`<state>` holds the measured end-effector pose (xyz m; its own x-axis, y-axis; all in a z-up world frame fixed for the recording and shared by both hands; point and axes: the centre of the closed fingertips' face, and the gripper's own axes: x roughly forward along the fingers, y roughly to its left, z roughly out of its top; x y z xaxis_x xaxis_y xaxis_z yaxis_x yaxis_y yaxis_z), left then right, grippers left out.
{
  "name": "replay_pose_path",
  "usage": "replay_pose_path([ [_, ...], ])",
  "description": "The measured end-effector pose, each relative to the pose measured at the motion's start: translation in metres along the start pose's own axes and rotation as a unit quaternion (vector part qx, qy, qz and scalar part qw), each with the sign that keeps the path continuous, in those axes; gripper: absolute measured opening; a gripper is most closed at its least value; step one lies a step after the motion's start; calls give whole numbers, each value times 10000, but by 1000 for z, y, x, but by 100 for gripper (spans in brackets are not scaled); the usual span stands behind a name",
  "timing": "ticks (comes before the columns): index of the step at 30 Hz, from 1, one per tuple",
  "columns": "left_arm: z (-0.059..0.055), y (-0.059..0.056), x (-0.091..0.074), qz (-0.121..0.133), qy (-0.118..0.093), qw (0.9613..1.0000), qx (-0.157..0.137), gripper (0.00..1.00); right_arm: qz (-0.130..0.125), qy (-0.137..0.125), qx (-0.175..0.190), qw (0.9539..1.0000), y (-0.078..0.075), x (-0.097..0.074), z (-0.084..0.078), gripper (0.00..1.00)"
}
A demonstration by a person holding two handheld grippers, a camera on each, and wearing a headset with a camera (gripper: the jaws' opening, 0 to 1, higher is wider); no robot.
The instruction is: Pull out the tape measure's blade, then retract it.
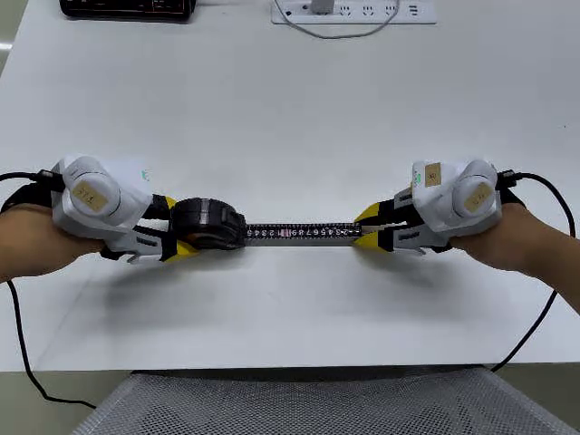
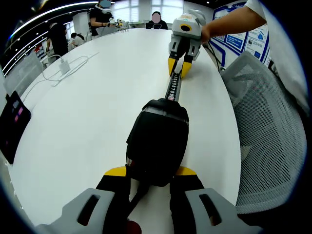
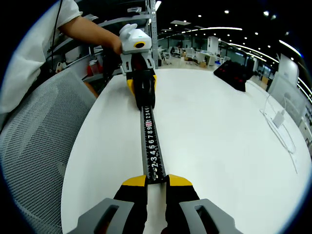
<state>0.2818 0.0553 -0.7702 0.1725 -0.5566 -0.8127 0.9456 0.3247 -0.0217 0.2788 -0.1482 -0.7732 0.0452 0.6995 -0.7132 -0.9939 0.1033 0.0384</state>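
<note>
A black tape measure case (image 1: 208, 224) rests on the white table (image 1: 290, 118), clamped between the yellow-tipped jaws of my left gripper (image 1: 179, 228). In the left gripper view the case (image 2: 157, 140) sits between the jaws of the left gripper (image 2: 152, 171). Its dark blade (image 1: 299, 232) with white numbers runs rightward out of the case, low over the table. My right gripper (image 1: 367, 227) is shut on the blade's end. The right gripper view has the blade (image 3: 151, 151) stretching away from the right gripper (image 3: 157, 181) to the far case (image 3: 145, 92).
A white power strip (image 1: 353, 11) with a cable lies at the table's far edge, and a dark keyboard-like object (image 1: 127, 7) sits at the far left. A grey mesh chair (image 1: 317, 403) stands below the near edge. Other people are at the table's far end (image 2: 156, 19).
</note>
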Motion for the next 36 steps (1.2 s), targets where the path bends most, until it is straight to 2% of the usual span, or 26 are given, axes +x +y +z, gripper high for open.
replay_pose_path([
  [36, 0, -1, 0, 1, 19, 10000, 19, 25, -47, 293, 0, 9996, -5, -25, -26, 10],
])
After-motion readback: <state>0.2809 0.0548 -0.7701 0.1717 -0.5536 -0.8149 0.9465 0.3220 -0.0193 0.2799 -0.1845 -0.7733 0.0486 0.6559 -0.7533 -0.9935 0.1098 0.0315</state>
